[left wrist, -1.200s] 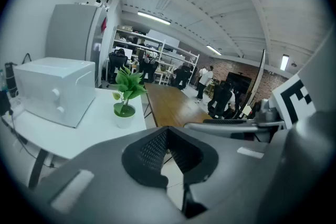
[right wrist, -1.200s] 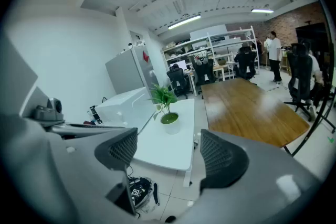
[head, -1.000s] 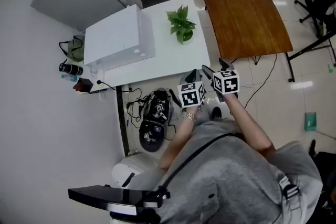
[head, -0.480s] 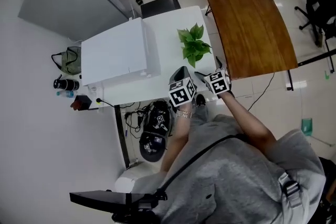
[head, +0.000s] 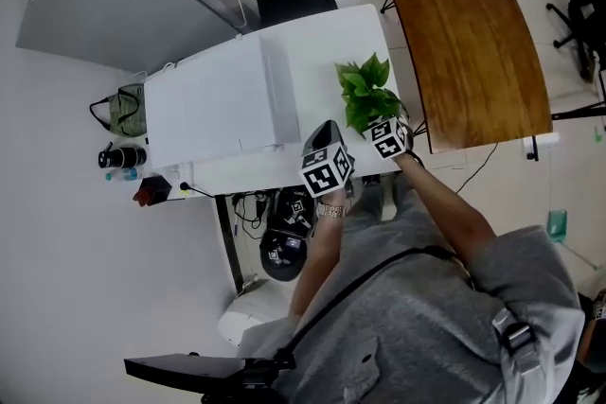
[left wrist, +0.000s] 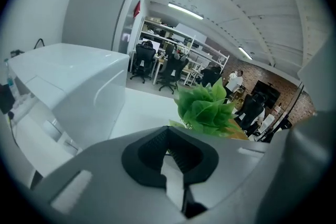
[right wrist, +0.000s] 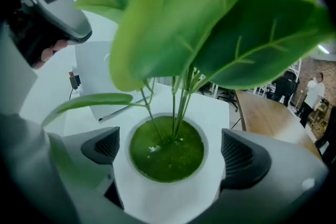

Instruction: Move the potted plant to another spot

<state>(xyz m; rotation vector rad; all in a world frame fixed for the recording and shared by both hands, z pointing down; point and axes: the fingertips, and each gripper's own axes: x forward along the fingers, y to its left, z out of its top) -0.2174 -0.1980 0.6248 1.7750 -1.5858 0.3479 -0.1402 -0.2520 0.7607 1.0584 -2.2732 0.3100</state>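
Green-leaved potted plant (head: 367,93) in a round white pot, upright on the white rectangular tabletop (head: 317,33), close to its 3 o'clock edge in the head view. Large white box-shaped machine (head: 213,104) at 9 o'clock of it.

From the head view, only foliage, no pot. Right hand-held gripper (head: 386,133) tucked under the leaves at 5 o'clock, jaws out of sight there. From the right gripper view, by contrast, pot rim and green-topped soil (right wrist: 167,149) plainly between the two black pads (right wrist: 102,147), one at 9 o'clock and one at 3 o'clock of the pot. Jaws opening, spread wide around it; no squeeze on the pot wall to be made out.

Left hand-held gripper (head: 327,135) at 7 o'clock of the plant, apart from it. In the left gripper view, its ribbed pads (left wrist: 139,157) closed together on nothing, leaves beyond at 1 o'clock.

Brown curved wooden table (head: 464,24) at 3 o'clock of the tabletop, whole in the head view, a mere sliver in the right gripper view.
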